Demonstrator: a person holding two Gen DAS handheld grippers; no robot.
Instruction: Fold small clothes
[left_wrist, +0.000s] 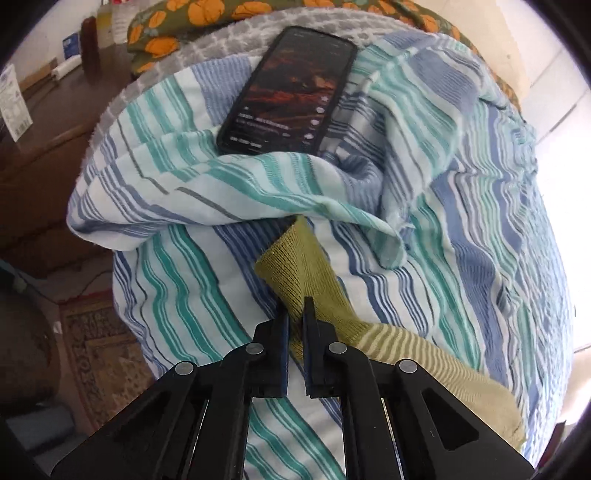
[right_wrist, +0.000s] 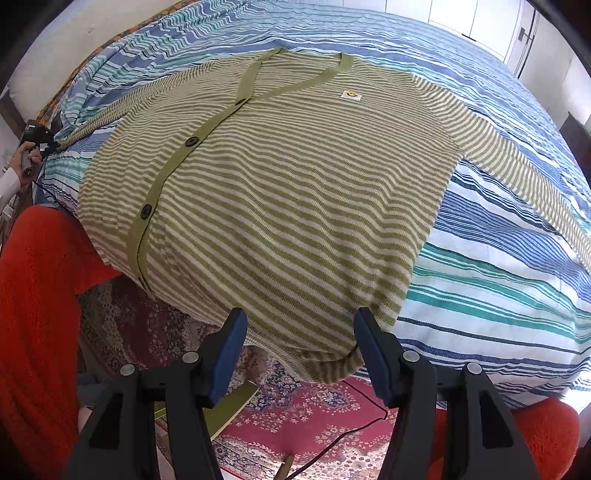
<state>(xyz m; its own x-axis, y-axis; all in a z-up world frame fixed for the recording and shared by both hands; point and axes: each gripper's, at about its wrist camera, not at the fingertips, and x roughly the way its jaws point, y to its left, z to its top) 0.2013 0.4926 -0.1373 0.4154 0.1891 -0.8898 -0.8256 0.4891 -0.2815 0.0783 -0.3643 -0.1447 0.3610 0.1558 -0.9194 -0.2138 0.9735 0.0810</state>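
Seen only through the right wrist camera: striped olive cardigan (right_wrist: 266, 184) spread flat, front up, across the striped bedspread (right_wrist: 498, 266), hem hanging over the bed edge toward 6 o'clock, button band running from 11 down to 8 o'clock, small smiley patch (right_wrist: 351, 95) near 12. One sleeve stretched out to 3 o'clock, the other pulled toward 9 o'clock, where a hand (right_wrist: 26, 162) grips the far tool. Right gripper (right_wrist: 300, 354) at 6 o'clock, jaws wide, holding nothing, hem visible between them. Patterned red rug (right_wrist: 314, 413) beneath.

Seen only through the left wrist camera: left gripper (left_wrist: 295, 321) at 6 o'clock, jaws narrow, pinched on the solid olive cuff (left_wrist: 291, 269), striped sleeve trailing off to 4 o'clock. Bedspread bunched into a fold at centre. Dark phone (left_wrist: 288, 92), screen lit, lying at 12 o'clock partly on a grey fuzzy blanket (left_wrist: 207, 48). Pumpkin-print fabric (left_wrist: 166, 33) beyond at 11, wooden furniture (left_wrist: 48, 122) at 9 o'clock.
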